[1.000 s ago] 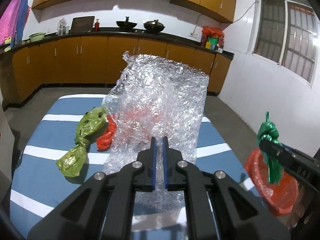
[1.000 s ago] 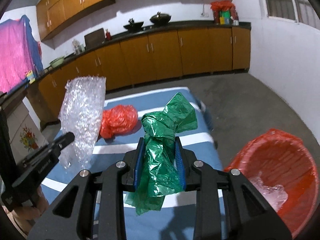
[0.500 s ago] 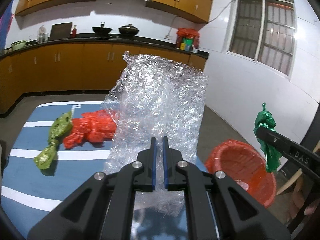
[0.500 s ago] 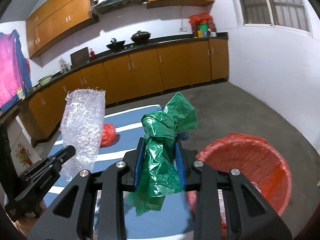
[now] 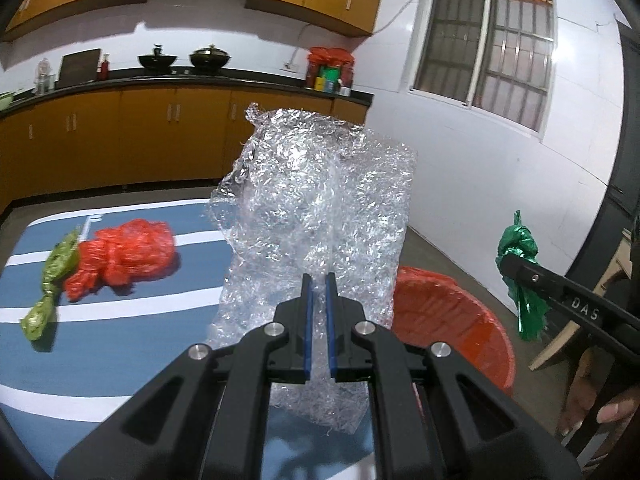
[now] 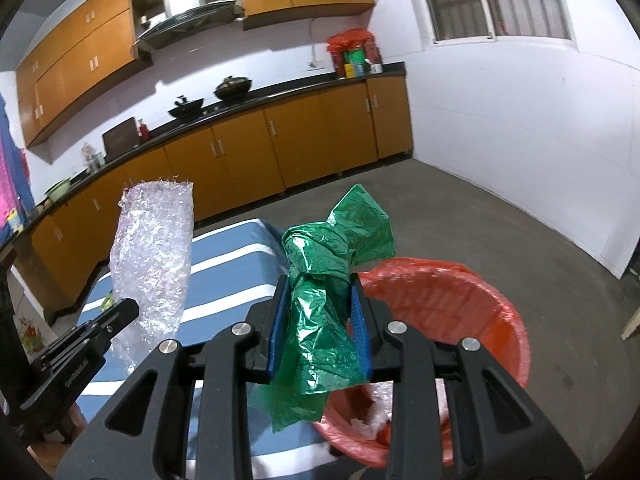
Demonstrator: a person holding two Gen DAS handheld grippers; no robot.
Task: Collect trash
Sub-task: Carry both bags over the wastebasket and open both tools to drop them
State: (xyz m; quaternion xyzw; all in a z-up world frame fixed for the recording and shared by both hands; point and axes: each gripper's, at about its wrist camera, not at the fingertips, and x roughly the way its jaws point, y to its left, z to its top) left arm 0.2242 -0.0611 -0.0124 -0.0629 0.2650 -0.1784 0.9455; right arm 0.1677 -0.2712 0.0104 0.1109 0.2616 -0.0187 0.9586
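Both grippers have swung away from the middle of the striped table (image 5: 120,364) toward its right-hand end since a second ago, so that the red bin (image 6: 460,304) on the floor, earlier at the edge of each view, now lies just beyond their fingers; the load in each gripper is the same as before; the left gripper (image 5: 319,292) is clenched on a sheet of clear bubble wrap (image 5: 320,208), its blue pads almost meeting with only the thin film between them, and the sheet stands up crumpled above the fingers and hangs below them; the right gripper (image 6: 320,300) grasps a knotted green plastic bag (image 6: 332,276), its pads pressed against the bag's twisted middle, with the loose ends sticking out above and below; the green bag hangs over the near rim of the red bin, which is lined with red plastic and has some pale scraps at the bottom; a red bag (image 5: 124,256) and an olive-green bag (image 5: 52,280) lie touching each other on the table, well apart from both grippers; part of a hand (image 5: 600,412) shows under the right gripper's body in the left view.
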